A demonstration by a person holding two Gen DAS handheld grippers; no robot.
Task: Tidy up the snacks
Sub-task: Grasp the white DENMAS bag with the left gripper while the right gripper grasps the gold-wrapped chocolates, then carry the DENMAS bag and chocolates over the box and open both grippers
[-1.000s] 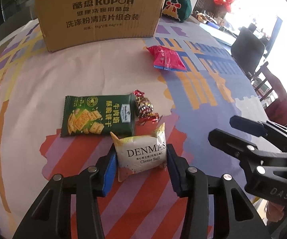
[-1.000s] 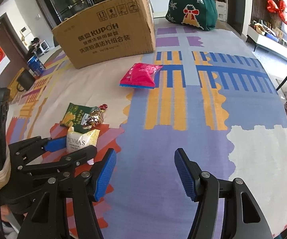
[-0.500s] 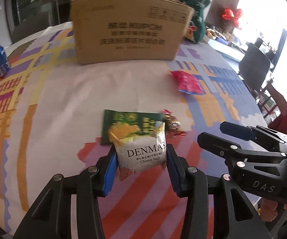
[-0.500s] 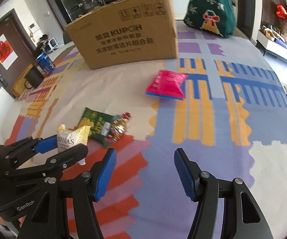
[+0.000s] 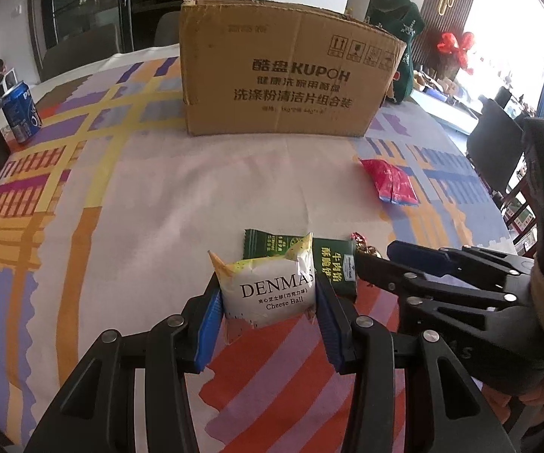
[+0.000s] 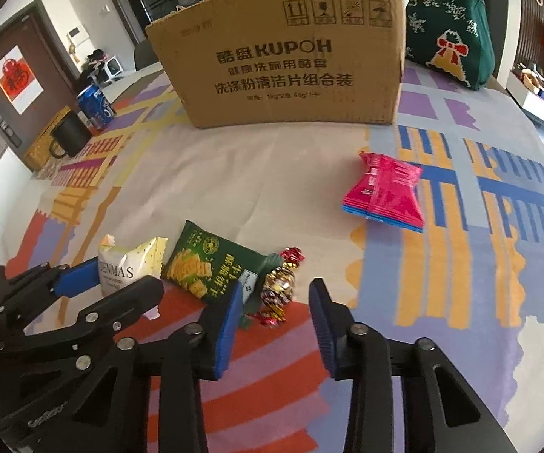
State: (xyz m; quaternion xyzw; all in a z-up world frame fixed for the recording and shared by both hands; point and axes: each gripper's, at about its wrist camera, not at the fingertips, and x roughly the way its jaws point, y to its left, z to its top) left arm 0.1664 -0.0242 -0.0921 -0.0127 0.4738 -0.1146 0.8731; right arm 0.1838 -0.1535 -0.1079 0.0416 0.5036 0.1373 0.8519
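Note:
My left gripper (image 5: 268,302) is shut on a white Denmas cheese ball packet (image 5: 268,290), held above the table; the packet also shows in the right wrist view (image 6: 121,270). A green cracker packet (image 6: 208,268) and a foil-wrapped candy (image 6: 279,285) lie on the patterned tablecloth. My right gripper (image 6: 274,311) is open, its fingers either side of the candy and just short of it. A pink snack packet (image 6: 385,192) lies farther right. A cardboard box (image 6: 283,53) stands at the back.
A blue soda can (image 6: 94,107) and a black mug (image 6: 69,136) stand at the far left. A green Christmas bag (image 6: 449,22) stands behind the box on the right. Dark chairs (image 5: 494,151) stand past the table's right edge.
My left gripper has lifted the cheese ball packet off the table and tilted up toward the box. My right gripper has moved left to the foil candy.

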